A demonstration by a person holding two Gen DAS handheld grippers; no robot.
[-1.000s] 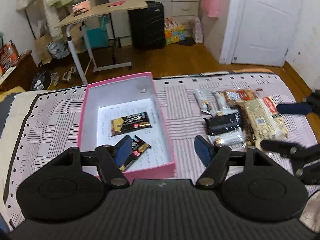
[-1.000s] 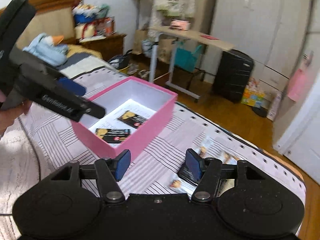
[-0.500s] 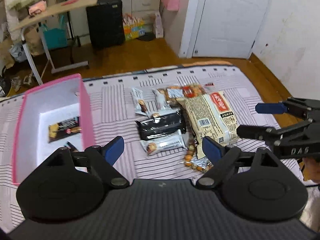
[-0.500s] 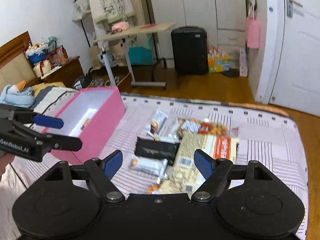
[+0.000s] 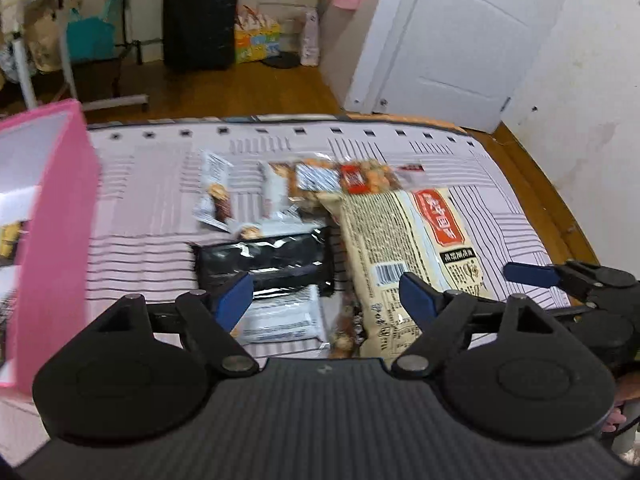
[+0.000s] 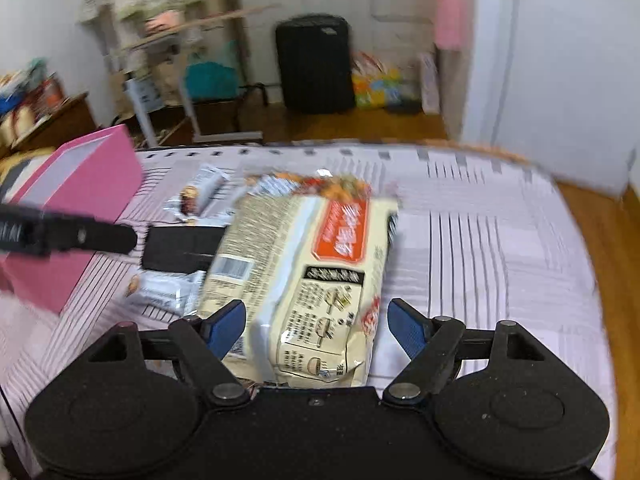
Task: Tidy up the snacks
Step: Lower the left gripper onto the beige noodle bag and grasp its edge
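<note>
Snack packs lie in a heap on the striped bed cover (image 5: 496, 216). A big cream bag with a red label (image 5: 404, 240) (image 6: 304, 264) lies at the right. A black wrapper (image 5: 264, 258) (image 6: 180, 248) lies beside it, with a white bar (image 5: 280, 318) (image 6: 160, 290) in front. Small white packs (image 5: 214, 192) and an orange nut pack (image 5: 360, 178) lie behind. My left gripper (image 5: 326, 300) is open above the black wrapper and white bar. My right gripper (image 6: 312, 326) is open with the cream bag's near end between its fingers. A pink box (image 5: 52, 220) (image 6: 84, 184) stands at the left.
The bed's far edge meets a wooden floor (image 5: 248, 88). A black suitcase (image 5: 198, 20), a rolling desk (image 6: 192, 40) and a white door (image 5: 452, 40) stand beyond. The right gripper's fingers (image 5: 532, 276) show at the right of the left wrist view.
Both grippers have swung right from the pink box to the snack heap and moved closer to it. Both stay open and empty.
</note>
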